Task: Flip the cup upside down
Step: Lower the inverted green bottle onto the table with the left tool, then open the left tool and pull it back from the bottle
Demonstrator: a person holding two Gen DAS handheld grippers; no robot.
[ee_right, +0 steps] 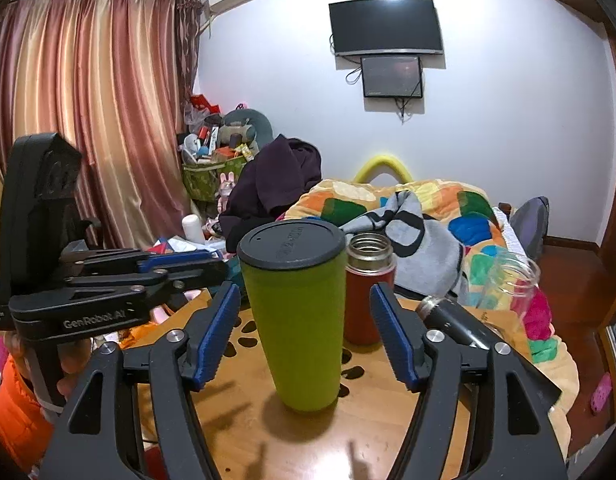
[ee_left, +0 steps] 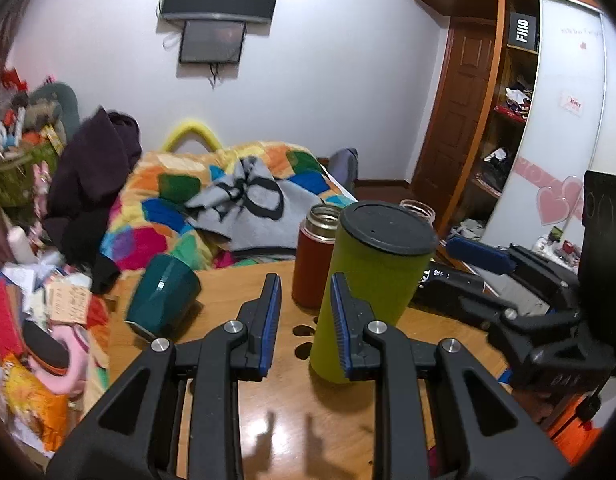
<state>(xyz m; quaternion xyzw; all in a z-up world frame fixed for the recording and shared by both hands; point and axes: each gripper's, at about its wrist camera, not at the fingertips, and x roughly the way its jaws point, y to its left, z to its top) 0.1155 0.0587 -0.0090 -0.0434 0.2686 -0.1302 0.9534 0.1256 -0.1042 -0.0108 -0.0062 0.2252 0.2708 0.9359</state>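
Observation:
A tall lime-green cup (ee_right: 300,320) with a dark grey lid stands upright on the wooden table (ee_right: 348,440). My right gripper (ee_right: 304,332) is open, its blue-padded fingers on either side of the cup without touching it. In the left wrist view the green cup (ee_left: 372,284) stands just right of my left gripper (ee_left: 304,320), which is open and empty; its right finger is in front of the cup's left side. The right gripper (ee_left: 480,256) shows at the right of that view, and the left gripper's body shows at the left of the right wrist view.
A red open flask (ee_right: 368,288) stands behind the green cup. A dark teal cup (ee_left: 164,296) lies tilted at the table's far left. A black bottle (ee_right: 452,320) lies on its side and a clear jar (ee_right: 508,280) stands at the right. A cluttered bed (ee_left: 228,192) lies beyond.

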